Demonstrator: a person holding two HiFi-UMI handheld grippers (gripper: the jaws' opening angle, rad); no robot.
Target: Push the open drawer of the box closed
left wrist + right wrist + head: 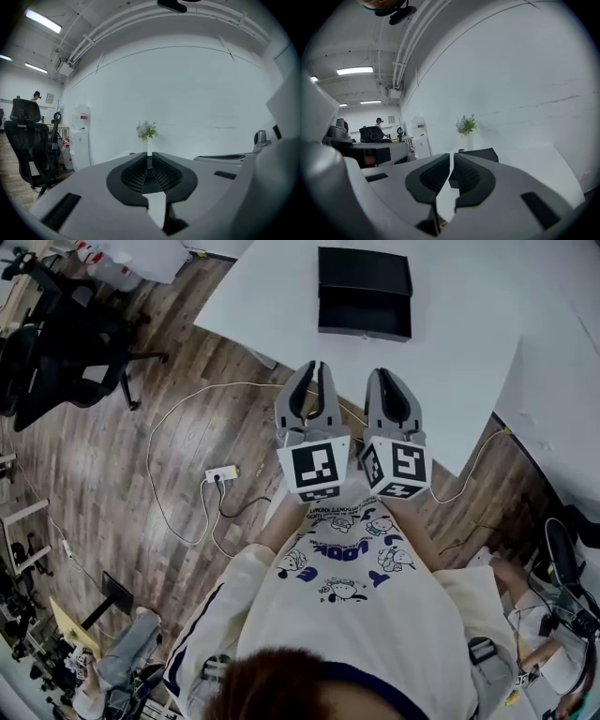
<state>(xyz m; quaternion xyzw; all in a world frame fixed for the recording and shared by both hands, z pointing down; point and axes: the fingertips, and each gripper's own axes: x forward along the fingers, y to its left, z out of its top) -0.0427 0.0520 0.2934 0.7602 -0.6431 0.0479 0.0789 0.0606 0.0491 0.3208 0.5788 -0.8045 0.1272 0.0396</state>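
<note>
A black office chair [66, 343] stands on the wooden floor [112, 521], left of the white table [469, 315]. A white power strip [222, 473] lies on the boards near the table's corner, with a white cable [208, 388] looping from it. A small bunch of flowers [146, 130] stands against the white wall.

1. Bare tabletop [281, 306] runs open from the near edge to the box [364, 277].
2. The drawer [364, 317] juts toward that edge, its front face free.
3. The left gripper [314, 365] and right gripper [383, 372] hang side by side at the near edge, with only a narrow gap between them.
4. The tabletop is open on both sides of the box.
5. A chair [66, 343] stands on the floor, well off to the left.
</note>
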